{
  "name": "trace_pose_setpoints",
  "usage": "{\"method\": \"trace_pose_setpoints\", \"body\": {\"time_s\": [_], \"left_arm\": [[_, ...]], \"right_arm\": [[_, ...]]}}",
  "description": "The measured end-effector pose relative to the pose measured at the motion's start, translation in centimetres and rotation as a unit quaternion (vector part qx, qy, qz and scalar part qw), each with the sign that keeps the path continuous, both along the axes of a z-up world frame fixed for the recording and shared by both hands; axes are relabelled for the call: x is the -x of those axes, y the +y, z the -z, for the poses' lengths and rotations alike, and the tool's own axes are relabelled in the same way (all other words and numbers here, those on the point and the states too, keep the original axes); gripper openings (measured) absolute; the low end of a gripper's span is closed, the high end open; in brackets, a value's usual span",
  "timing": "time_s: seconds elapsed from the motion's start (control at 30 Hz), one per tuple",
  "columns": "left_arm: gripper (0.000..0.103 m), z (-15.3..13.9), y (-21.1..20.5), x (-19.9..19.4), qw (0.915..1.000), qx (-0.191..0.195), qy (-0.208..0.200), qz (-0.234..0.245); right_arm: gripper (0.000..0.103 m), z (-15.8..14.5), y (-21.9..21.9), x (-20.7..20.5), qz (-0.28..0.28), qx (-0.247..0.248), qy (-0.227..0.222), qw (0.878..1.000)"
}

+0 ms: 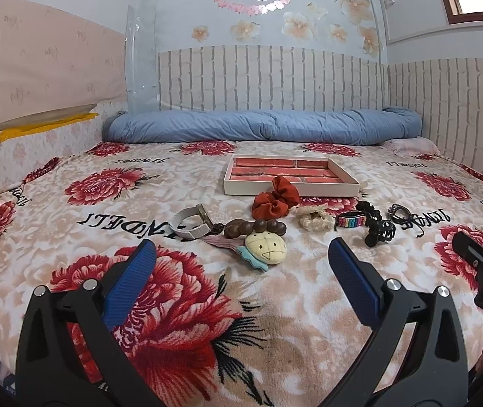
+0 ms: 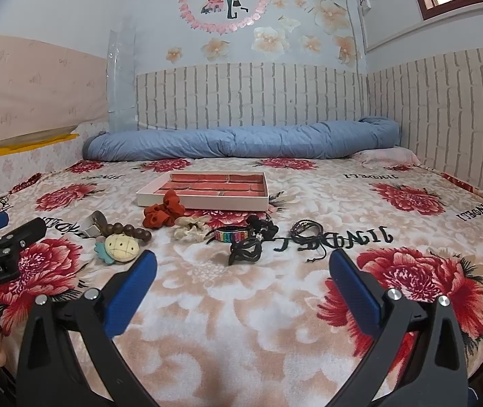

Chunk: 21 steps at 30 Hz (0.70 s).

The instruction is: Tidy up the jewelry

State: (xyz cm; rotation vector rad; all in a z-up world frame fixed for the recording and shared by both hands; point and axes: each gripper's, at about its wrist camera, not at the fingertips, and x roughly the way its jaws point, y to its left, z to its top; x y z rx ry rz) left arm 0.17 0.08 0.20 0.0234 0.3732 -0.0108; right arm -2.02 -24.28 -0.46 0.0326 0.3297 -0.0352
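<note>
While both the left gripper (image 1: 241, 257) and right gripper (image 2: 243, 271) hang wide open and empty, the jewelry lies strewn on the floral blanket (image 1: 187, 285) just before the red-lined tray (image 1: 292, 188). Tangled cord bracelets (image 2: 305, 232) and a claw clip (image 2: 244, 251) could snag together and lift as a clump.

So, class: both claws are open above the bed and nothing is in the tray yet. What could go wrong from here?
1. The wooden bead bracelet touches the plush hair clip, so the left claw might drag both.
2. The soft blanket may snag the thin black cord bracelet.
3. The red scrunchie leans on the tray rim, crowding access.
</note>
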Motion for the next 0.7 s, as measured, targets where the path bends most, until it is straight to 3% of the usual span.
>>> {"method": "trace_pose_setpoints", "body": {"time_s": [0.7], "left_arm": [[0.098, 0.04, 0.29, -0.17, 1.0000, 0.002, -0.001, -0.001]], "right_arm": [[0.099, 0.51, -0.26, -0.06, 0.008, 0.000, -0.003, 1.000]]}}
